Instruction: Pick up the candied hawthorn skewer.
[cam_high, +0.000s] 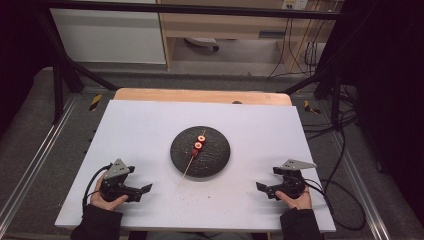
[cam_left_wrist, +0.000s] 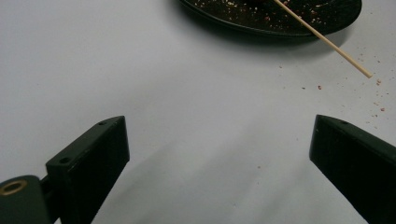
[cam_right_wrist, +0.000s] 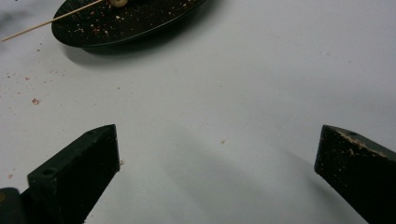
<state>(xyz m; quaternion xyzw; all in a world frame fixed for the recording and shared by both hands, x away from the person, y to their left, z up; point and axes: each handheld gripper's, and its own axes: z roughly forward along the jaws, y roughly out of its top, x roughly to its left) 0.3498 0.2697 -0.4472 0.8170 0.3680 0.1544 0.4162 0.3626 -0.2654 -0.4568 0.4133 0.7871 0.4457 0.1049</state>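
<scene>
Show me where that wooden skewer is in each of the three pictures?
High view: the wooden skewer lies slantwise at centre, bare end poking off the black plate toward the person.
Left gripper view: the skewer runs diagonally at upper right, tip past the plate rim.
Right gripper view: the skewer lies at upper left.
Shared landmark: the black plate.

Black plate, speckled with pale and reddish crumbs, at centre of white tabletop. Pale tan skewer threaded through red rings with cream centres, tip pointing to 7 o'clock. Black left gripper at 8 o'clock, black right gripper at 4 o'clock, each topped by grey plate. Reddish crumbs scattered on white near plate.
</scene>
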